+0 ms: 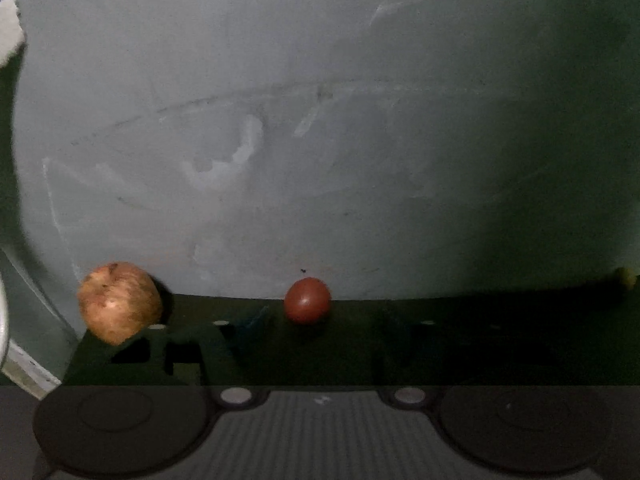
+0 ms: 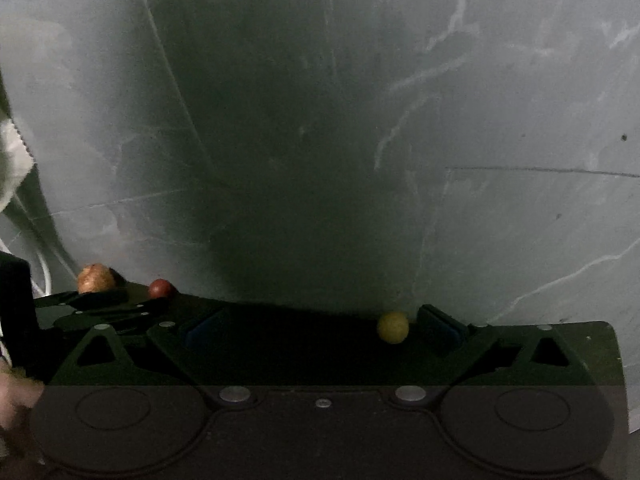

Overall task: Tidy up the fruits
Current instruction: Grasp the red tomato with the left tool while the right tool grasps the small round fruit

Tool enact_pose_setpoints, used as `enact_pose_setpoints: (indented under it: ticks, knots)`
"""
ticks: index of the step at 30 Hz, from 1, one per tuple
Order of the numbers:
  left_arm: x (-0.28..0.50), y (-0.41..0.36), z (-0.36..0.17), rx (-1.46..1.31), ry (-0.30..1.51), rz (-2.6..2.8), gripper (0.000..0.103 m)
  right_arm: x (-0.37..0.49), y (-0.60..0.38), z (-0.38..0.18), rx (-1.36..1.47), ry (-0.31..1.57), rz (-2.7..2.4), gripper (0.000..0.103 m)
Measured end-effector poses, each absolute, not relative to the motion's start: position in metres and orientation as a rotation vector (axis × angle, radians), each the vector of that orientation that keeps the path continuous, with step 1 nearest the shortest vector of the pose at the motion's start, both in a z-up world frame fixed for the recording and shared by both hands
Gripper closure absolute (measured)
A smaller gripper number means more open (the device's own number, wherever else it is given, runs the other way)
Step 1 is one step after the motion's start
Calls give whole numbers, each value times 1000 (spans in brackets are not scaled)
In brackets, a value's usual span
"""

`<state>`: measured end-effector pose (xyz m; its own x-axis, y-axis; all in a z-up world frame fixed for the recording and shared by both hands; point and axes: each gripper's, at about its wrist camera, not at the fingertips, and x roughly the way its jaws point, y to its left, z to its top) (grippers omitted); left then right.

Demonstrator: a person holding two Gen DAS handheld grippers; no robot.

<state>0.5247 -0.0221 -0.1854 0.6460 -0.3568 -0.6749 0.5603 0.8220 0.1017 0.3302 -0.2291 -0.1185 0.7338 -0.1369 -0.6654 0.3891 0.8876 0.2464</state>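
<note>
The picture is dark. In the left wrist view a small red fruit [image 1: 307, 300] lies on the grey scuffed surface [image 1: 320, 140], between the tips of my left gripper [image 1: 326, 318]. Gaps show on both sides of the fruit, so the jaws stand open around it. A larger brownish fruit [image 1: 116, 302] lies just outside the left finger. In the right wrist view a small yellow fruit [image 2: 393, 327] sits between the wide-open fingers of my right gripper [image 2: 322, 316], close to the right fingertip [image 2: 438, 326] but apart from it. The brownish fruit [image 2: 95, 278] and red fruit [image 2: 161, 288] show at far left there.
A white cloth [image 1: 8, 28] hangs at the upper left edge. White cables [image 2: 44, 272] run along the left side of the right wrist view. A person's hand [image 2: 16, 400] shows at the lower left. The grey surface stretches far ahead of both grippers.
</note>
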Motion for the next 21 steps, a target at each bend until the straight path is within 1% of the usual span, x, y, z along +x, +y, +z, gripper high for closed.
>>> enact_pose_setpoints:
  ticks: [3, 6, 8, 9, 11, 14, 17, 21]
  knots:
    - [534, -21, -194, 307, 699, -523, 41, 337, -231, -127, 393, 704, -304, 4]
    - [540, -21, -198, 308, 693, -531, 44, 340, -232, -132, 393, 711, -309, 4]
    - [544, -23, -199, 312, 691, -541, 50, 343, -232, -136, 396, 719, -313, 4]
    - [545, -25, -200, 317, 692, -546, 51, 344, -232, -137, 397, 722, -315, 4]
    - [545, -27, -202, 328, 690, -555, 60, 346, -232, -139, 395, 726, -319, 4]
    - [545, -30, -205, 337, 688, -557, 67, 347, -232, -141, 390, 728, -322, 4]
    - [543, -32, -207, 334, 687, -560, 72, 349, -230, -144, 387, 733, -323, 4]
    - [540, -31, -207, 328, 694, -580, 73, 352, -230, -151, 363, 738, -317, 7]
